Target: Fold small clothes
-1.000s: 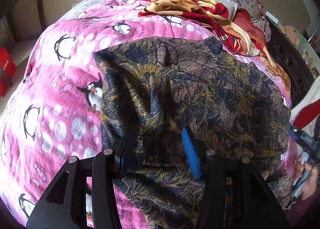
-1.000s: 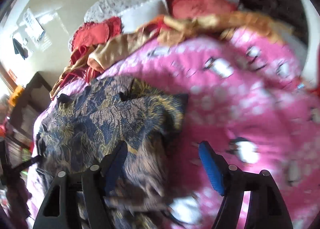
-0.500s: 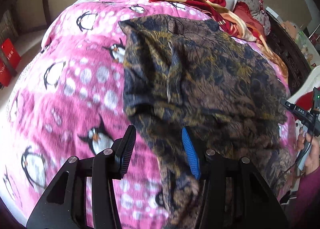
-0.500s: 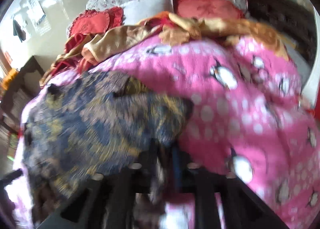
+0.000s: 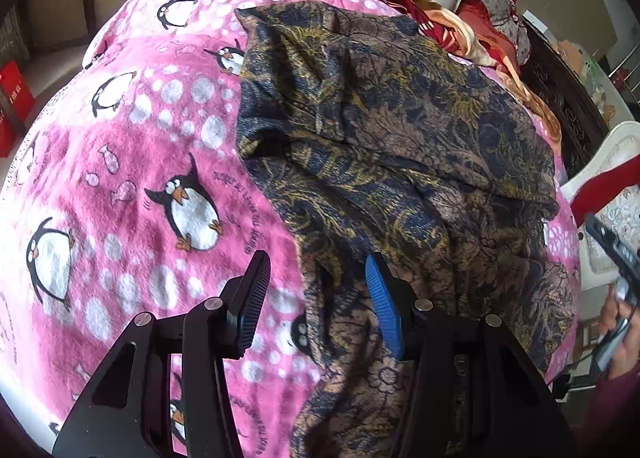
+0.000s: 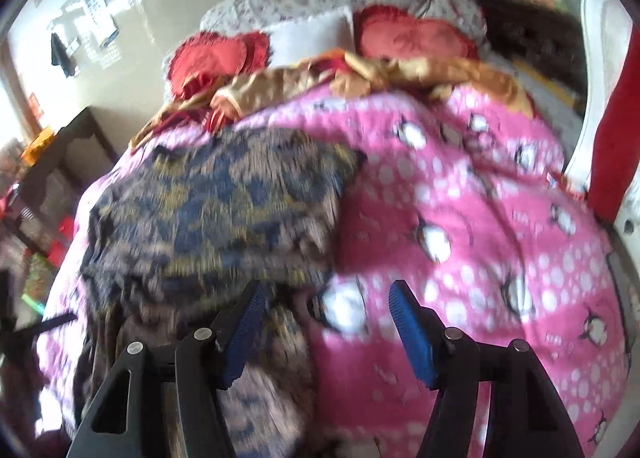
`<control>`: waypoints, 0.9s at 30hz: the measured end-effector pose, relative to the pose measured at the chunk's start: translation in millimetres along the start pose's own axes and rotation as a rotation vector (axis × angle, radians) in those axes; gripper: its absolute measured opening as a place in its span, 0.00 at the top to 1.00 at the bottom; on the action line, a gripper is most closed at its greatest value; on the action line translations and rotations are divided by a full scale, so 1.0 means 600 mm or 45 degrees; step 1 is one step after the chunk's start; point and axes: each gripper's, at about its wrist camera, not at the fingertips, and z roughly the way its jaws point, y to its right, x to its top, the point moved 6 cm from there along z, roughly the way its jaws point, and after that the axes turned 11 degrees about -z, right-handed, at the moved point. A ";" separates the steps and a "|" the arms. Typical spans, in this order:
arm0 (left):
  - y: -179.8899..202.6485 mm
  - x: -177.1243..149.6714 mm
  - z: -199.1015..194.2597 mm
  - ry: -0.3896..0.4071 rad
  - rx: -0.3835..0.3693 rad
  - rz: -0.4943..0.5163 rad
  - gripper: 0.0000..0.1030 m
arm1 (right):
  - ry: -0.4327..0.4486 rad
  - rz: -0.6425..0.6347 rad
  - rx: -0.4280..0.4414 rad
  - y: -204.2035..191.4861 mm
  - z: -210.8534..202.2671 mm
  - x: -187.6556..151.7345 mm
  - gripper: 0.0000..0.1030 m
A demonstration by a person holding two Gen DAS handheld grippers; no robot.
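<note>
Pink penguin blanket [image 5: 132, 162] with unreadable small script, patterned garment [image 5: 392, 146] crumpled, left tongs [image 5: 318, 298] and right tongs [image 6: 328, 310] parted, empty, right just reopened

Left wrist view: looks steeply down from close above the bed, along the left claw [image 5: 316, 298], headboard end at 12 o'clock. Right wrist view: same steep, close angle along the right claw [image 6: 328, 318], blurred. Both share the patterned garment [image 5: 400, 146] [image 6: 224, 210], penguin blanket [image 5: 120, 162] [image 6: 480, 242] and red cushions [image 6: 412, 36].
</note>
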 end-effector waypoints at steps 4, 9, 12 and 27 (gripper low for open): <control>0.004 -0.027 -0.017 -0.019 -0.019 0.018 0.52 | -0.076 -0.051 -0.063 -0.026 0.083 0.025 0.43; -0.021 -0.079 -0.044 -0.047 -0.025 0.013 0.47 | -0.312 -0.069 -0.038 -0.029 0.140 -0.048 0.47; -0.042 -0.111 -0.053 -0.054 0.006 -0.003 0.43 | -0.270 -0.042 0.046 -0.019 0.085 -0.065 0.47; -0.062 -0.200 -0.091 -0.136 -0.033 -0.012 0.43 | -0.125 -0.139 0.370 -0.016 -0.040 -0.224 0.28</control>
